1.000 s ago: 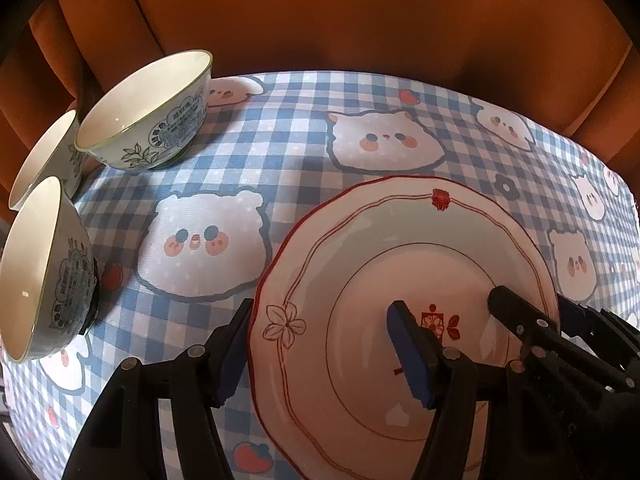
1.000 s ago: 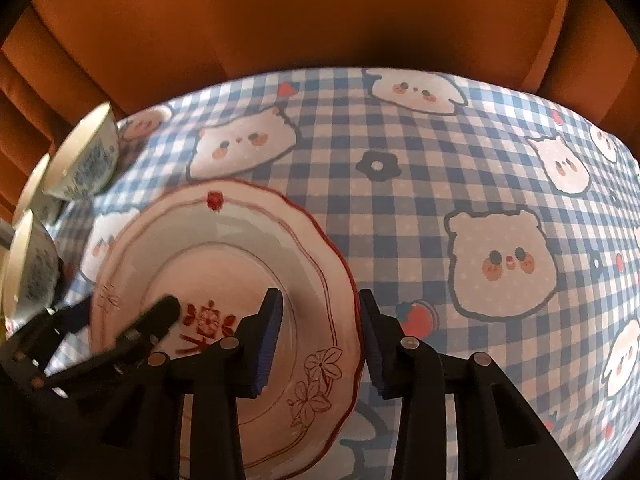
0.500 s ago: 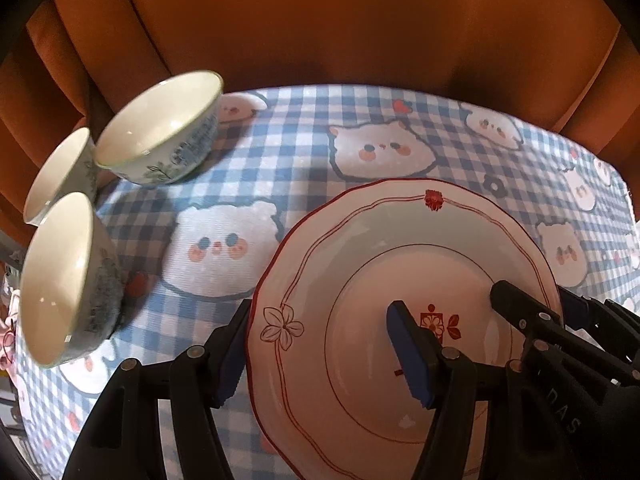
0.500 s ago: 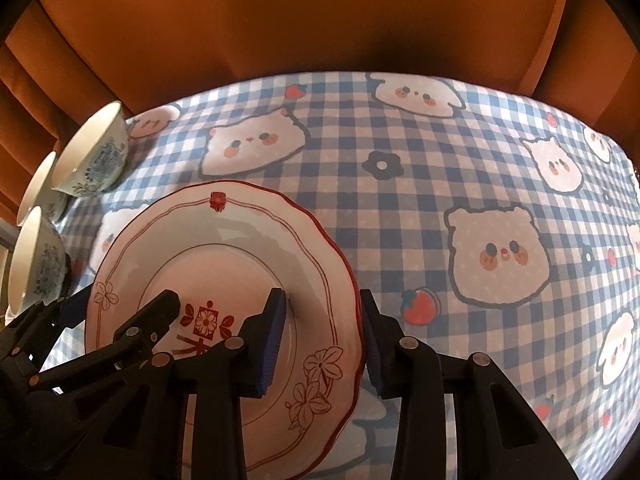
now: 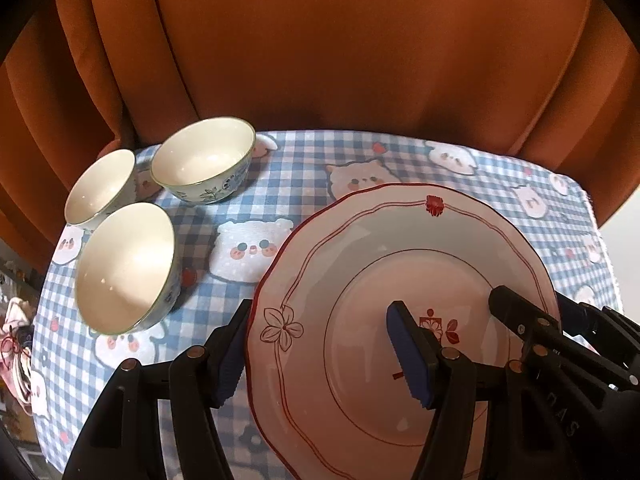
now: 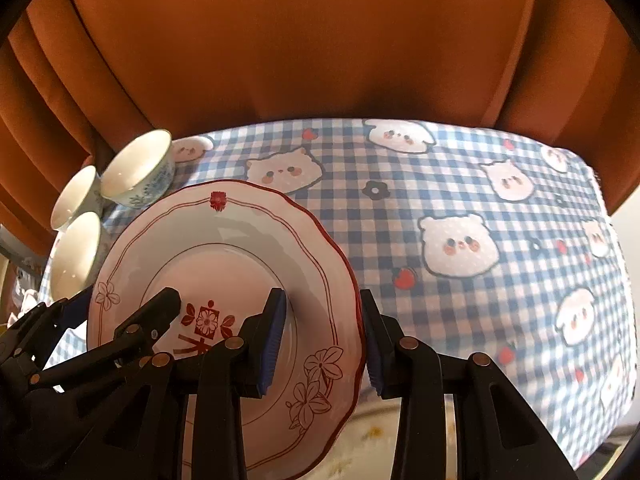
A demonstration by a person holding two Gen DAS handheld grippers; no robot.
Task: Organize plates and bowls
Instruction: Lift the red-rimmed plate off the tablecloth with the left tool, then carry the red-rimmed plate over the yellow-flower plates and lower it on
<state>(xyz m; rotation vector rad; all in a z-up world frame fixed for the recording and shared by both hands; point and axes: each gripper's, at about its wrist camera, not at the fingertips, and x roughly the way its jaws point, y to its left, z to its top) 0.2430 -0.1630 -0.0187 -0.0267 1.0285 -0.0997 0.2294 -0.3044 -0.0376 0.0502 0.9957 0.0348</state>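
White scalloped red-trimmed ceramic plate [image 5: 400, 264]: gripped by left tool [image 5: 320, 348] and right tool [image 6: 324, 336], unplaced; three white bowls [image 5: 124, 268] far left, unstacked.

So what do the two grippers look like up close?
Both look alike: the left gripper and right gripper have angular black plastic fingers, dotted with round metal rivets and tipped with ribbed blue pads. No cables, sleeves or hands are in view.
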